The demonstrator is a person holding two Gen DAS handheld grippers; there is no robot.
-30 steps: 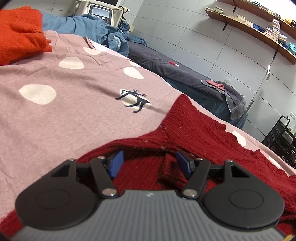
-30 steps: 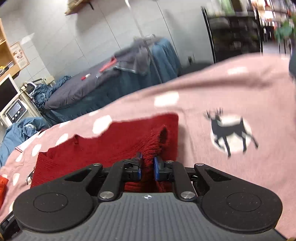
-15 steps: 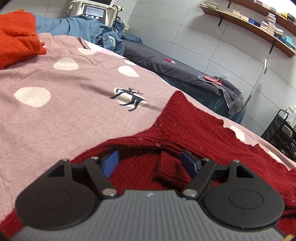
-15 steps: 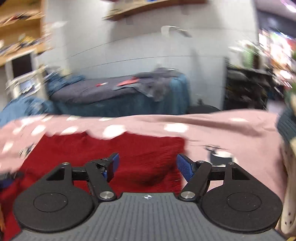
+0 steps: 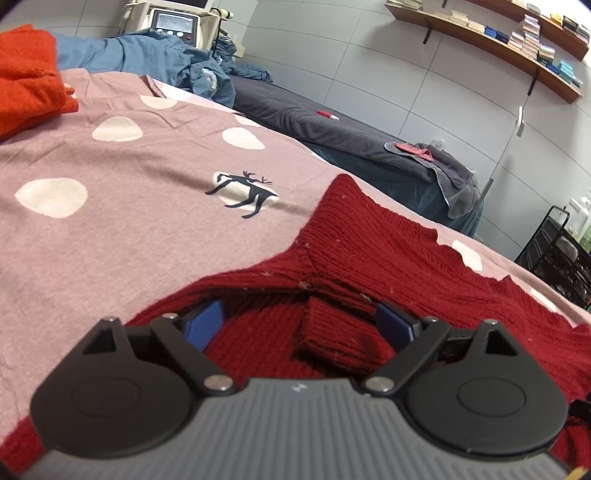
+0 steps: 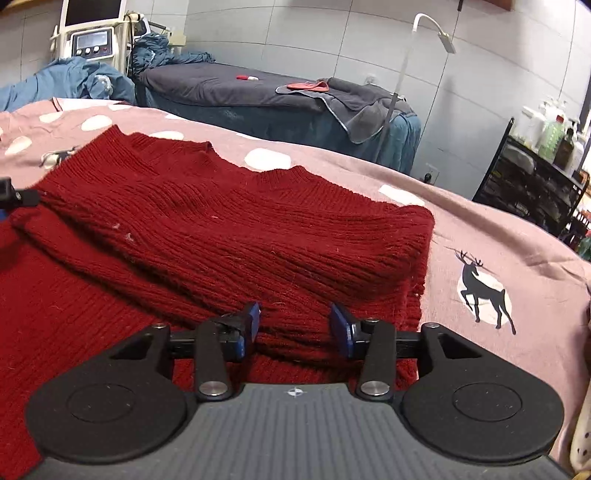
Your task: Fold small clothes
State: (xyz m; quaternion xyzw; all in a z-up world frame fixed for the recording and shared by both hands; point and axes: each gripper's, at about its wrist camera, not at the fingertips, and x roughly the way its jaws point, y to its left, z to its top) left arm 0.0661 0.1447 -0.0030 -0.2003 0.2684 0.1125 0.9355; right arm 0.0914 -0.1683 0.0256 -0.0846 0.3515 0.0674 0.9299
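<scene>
A dark red knitted sweater (image 5: 388, 254) lies on a pink bed sheet (image 5: 110, 221) with white dots and deer prints. My left gripper (image 5: 301, 319) is open, its blue pads on either side of a folded ribbed cuff (image 5: 332, 332) near the sweater's edge. In the right wrist view the sweater (image 6: 229, 221) lies partly folded, with one layer over another. My right gripper (image 6: 293, 325) is open just above the sweater's near fold. The left gripper's tip (image 6: 11, 195) shows at the left edge.
An orange-red garment (image 5: 26, 77) lies on the sheet at far left. Blue bedding (image 5: 147, 59) and a machine with a screen (image 5: 177, 26) stand behind. A dark grey treatment bed (image 6: 240, 92), a lamp (image 6: 439, 37) and a black rack (image 6: 532, 184) are beyond the bed.
My right gripper let go of the sweater's edge, opened and swung left to face the folded sweater. My left gripper stayed open and shifted slightly.
</scene>
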